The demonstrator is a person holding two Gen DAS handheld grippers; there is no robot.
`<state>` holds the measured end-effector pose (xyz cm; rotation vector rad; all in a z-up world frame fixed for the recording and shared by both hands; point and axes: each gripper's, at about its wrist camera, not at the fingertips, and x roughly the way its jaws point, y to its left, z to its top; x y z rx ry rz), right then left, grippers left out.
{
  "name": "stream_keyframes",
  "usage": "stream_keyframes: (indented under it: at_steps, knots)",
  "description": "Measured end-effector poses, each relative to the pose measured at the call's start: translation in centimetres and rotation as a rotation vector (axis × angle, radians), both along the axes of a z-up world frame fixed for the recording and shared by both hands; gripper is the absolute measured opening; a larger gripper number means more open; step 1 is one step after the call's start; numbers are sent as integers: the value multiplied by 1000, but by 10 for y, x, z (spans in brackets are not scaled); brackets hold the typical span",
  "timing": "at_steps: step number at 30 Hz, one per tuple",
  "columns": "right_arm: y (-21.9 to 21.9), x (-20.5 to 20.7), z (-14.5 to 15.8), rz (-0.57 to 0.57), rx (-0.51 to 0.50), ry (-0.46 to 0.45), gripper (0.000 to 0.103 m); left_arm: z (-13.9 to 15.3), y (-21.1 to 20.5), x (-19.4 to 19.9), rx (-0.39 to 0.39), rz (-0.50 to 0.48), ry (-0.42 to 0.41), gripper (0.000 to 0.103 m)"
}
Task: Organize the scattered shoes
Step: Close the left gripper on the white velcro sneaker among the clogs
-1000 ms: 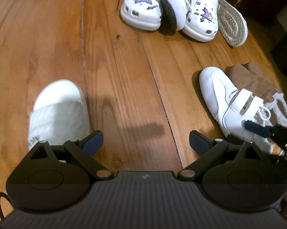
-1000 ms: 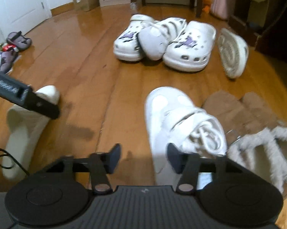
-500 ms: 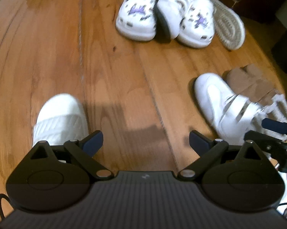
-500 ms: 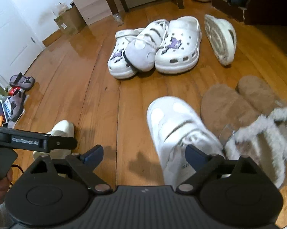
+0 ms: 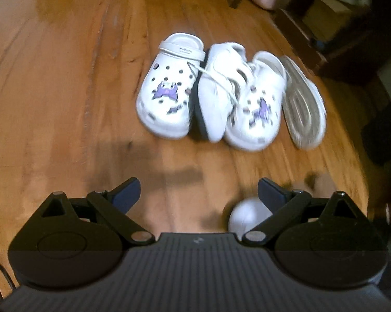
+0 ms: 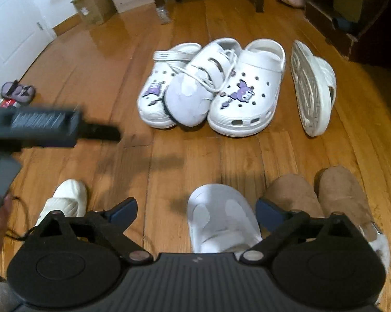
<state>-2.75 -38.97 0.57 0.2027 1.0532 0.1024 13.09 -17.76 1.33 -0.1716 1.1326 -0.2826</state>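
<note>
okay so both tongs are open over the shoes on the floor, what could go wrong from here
The white sneaker lies wedged on top of the two white clogs, its loose laces draped over them. Pulling any one may drag the others.

The white slide stands on its edge and could tip over if bumped.

The left tongs and right tongs are near each other above the same shoes, so they might collide.

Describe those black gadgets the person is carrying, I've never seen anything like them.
Each is a matte black plastic tool. The right gripper has a ribbed body with a small pale logo, two round discs, silver pivot pins, and angled arms ending in dark blue pads. The left gripper looks the same; from the side it shows a handle, a ribbed block and a thin black cable.
</note>
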Motion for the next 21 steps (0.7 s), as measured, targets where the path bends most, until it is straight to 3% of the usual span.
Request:
stream_keyframes:
  at_steps: [2,5,8,11,14,15,16,21]
  knots:
    - [-5,14,-7,28,-5,6,98,-10,-11,20,27,29,0,98]
    - [-13,36,-12,32,-25,26,98,-22,-41,50,169,16,-45,98]
    - [-21,52,-10,50,-28,21,98,-35,-58,73,131,-13,-11,98]
    - [-28,62,-9,53,-35,15,98,-52,-73,92,145,-27,25,98]
    - [-35,66,-14,36,-8,22,98,-63,-79,96,125,-36,4,97]
    - [-37,67,-17,31,9,29,98,-66,-80,96,116,-39,-10,85]
    - [-38,68,-18,28,16,33,98,-66,-80,96,116,-40,-16,51]
    - [-42,66,-27,13,15,51,98,-68,-82,94,114,-46,-47,46]
